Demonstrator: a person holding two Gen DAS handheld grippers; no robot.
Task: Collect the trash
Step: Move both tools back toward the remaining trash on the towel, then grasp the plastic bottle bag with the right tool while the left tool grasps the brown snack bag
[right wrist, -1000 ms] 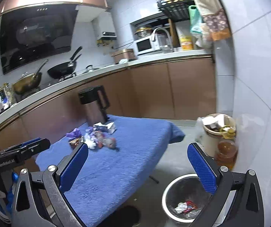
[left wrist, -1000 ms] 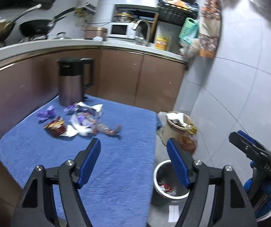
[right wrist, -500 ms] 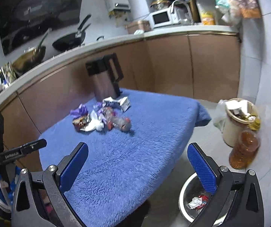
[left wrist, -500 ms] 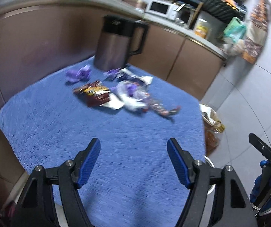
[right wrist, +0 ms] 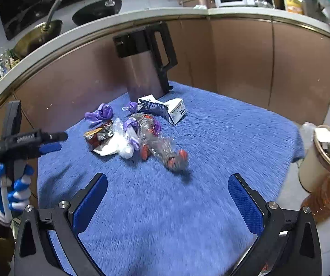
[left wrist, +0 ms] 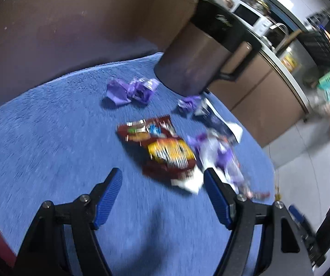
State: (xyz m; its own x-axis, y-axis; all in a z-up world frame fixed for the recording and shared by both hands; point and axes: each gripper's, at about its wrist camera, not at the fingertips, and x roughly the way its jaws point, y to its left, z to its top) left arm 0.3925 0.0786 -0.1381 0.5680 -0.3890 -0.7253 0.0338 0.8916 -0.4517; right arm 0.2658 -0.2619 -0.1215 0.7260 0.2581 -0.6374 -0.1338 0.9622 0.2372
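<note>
1. The left gripper point(left wrist: 162, 197) is tilting downward over the blue towel point(left wrist: 38, 142), its blue pads standing wide apart with nothing between them.
2. The right gripper point(right wrist: 167, 197) is angling down over the same towel, fingers spread wide and holding nothing.
3. A gloved hand point(right wrist: 6, 188) is gripping the left tool's handle at the left edge of the right wrist view.
4. Just beyond the left fingertips, a red snack wrapper point(left wrist: 162, 149) is lying flat.
5. A crushed clear plastic bottle point(right wrist: 158, 145) is lying beside it among purple wrappers point(left wrist: 131, 90).
6. A crumpled carton point(right wrist: 162, 109) is sitting further back, near the kettle point(right wrist: 144, 66).
</note>
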